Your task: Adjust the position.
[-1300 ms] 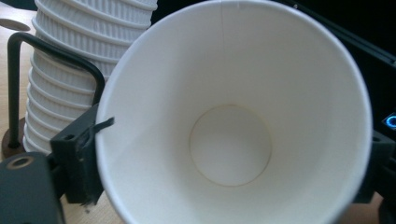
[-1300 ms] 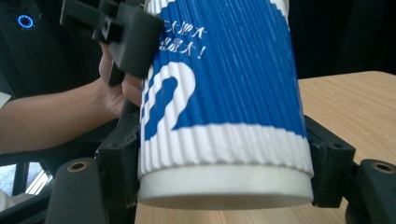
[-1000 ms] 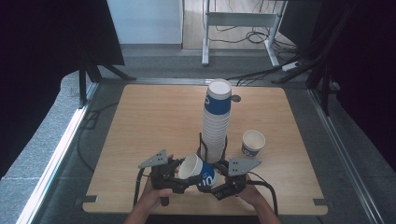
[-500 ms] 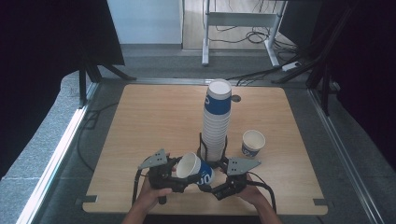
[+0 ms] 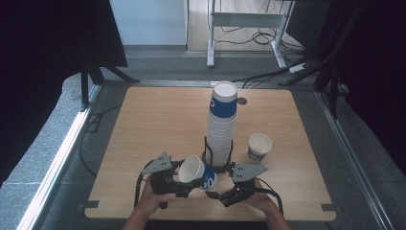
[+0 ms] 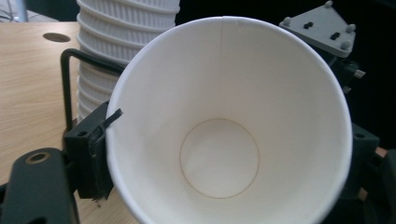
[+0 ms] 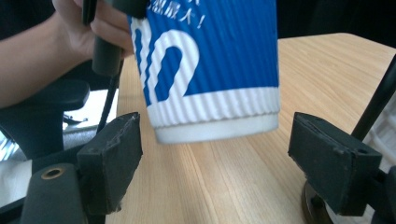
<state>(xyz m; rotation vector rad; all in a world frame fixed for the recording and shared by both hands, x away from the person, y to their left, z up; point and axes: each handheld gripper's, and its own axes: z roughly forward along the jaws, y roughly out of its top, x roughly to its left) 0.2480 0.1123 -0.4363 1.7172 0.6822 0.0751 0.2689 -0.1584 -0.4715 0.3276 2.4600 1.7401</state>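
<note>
A blue and white ribbed paper cup (image 5: 200, 174) lies tilted on its side above the table's front edge. My left gripper (image 5: 187, 182) is shut on it near the rim. In the left gripper view the cup's white inside (image 6: 224, 140) faces the camera, with one pad (image 6: 93, 161) pressed on its outer wall. My right gripper (image 5: 216, 194) is at the cup's base. Its jaws have just been opening, and in the right gripper view the cup's base (image 7: 210, 93) hangs between the two pads (image 7: 112, 163) without touching either.
A tall stack of cups (image 5: 222, 122) stands in a black wire holder (image 5: 207, 153) just behind the grippers. A single upright cup (image 5: 259, 146) is to its right. The wooden table (image 5: 153, 124) has a small hole (image 5: 242, 101) near the far edge.
The right gripper's jaws have opened off the cup's base. The left gripper still holds the cup, and both hands stay where they were.
</note>
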